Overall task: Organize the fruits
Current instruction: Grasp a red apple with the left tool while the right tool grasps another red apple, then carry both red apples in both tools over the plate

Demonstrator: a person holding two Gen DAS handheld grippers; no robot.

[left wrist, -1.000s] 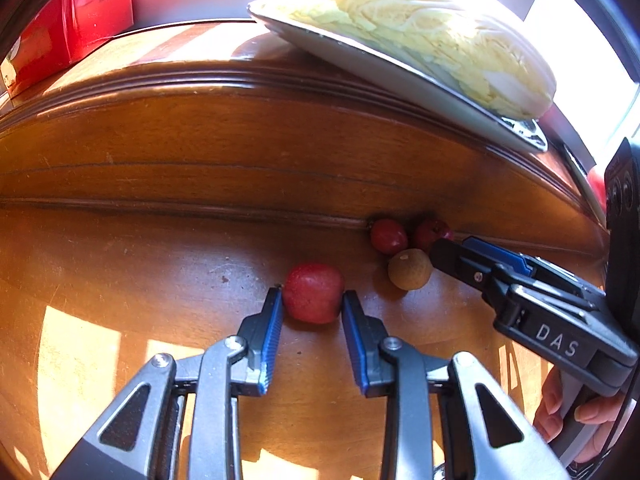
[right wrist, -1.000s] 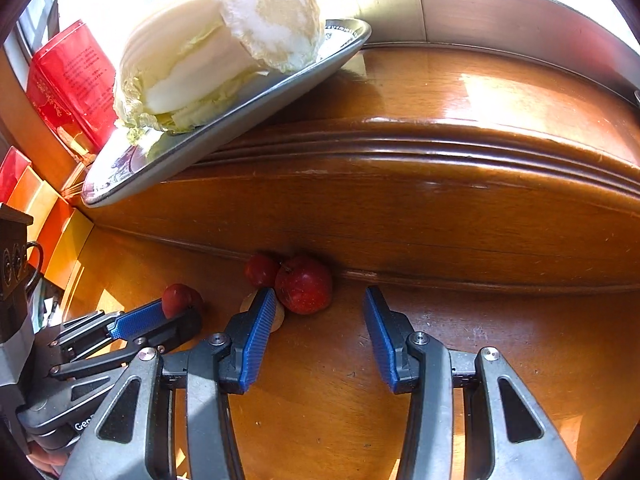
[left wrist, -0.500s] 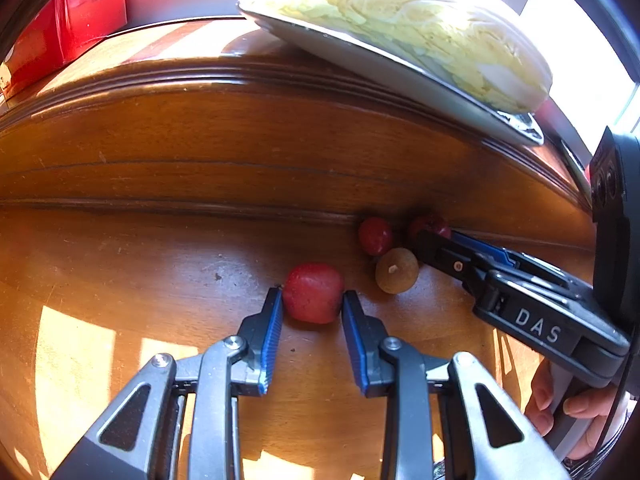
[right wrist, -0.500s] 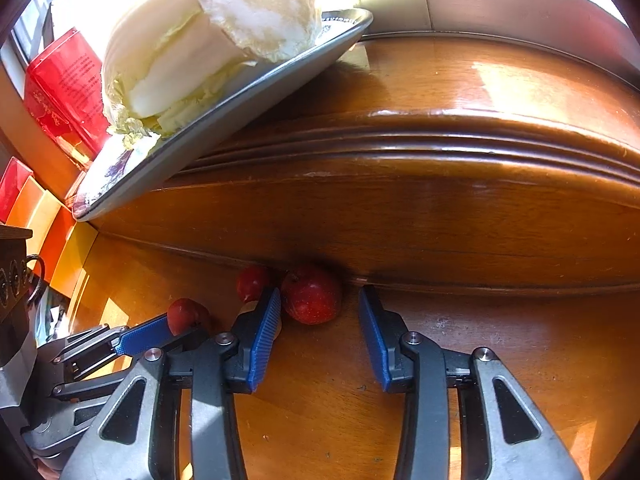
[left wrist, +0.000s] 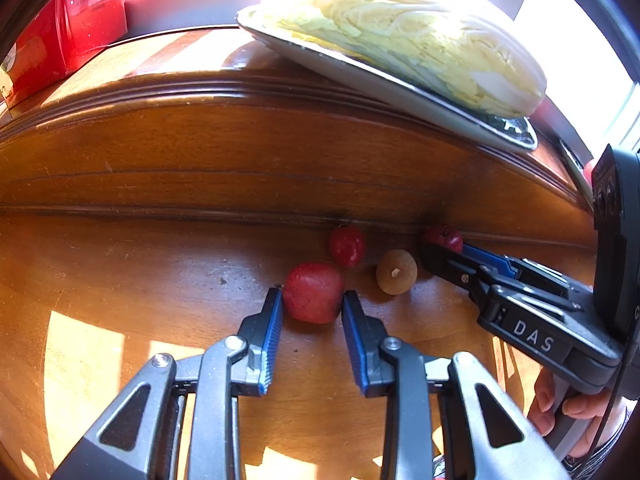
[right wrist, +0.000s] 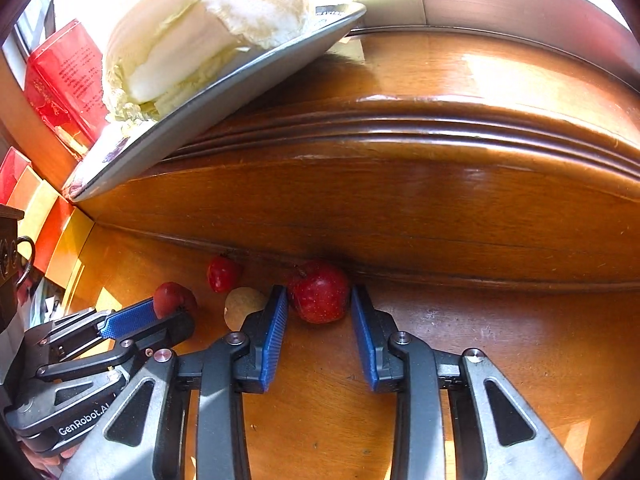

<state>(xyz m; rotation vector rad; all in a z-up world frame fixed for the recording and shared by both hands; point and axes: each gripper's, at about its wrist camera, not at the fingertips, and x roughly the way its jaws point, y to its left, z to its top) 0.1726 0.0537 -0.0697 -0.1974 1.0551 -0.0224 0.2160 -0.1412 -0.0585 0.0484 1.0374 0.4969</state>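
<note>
The left gripper (left wrist: 312, 304) is clamped on a small red apple (left wrist: 314, 298) that sits on the lower wooden ledge (left wrist: 120, 280); both blue pads press its sides. Just beyond it, against the wooden riser, lies a smaller red fruit (left wrist: 347, 246), and to its right a round brown fruit (left wrist: 396, 272) with its stem end up. Further right, the right gripper (right wrist: 320, 300) reaches in with its jaws closing around a darker red apple (right wrist: 320, 292) tucked against the riser; the apple fills the gap between the pads, the left pad at its side, though full contact on the right is hard to judge. A hand (left wrist: 568, 416) grips that tool's handle at the lower right of the left wrist view.

On the upper wooden shelf (right wrist: 480, 72) rests a metal tray (left wrist: 360, 68), its edge overhanging the ledge, and it carries a halved napa cabbage (left wrist: 420, 44). At the far left of the shelf stands a red box (left wrist: 68, 32).
</note>
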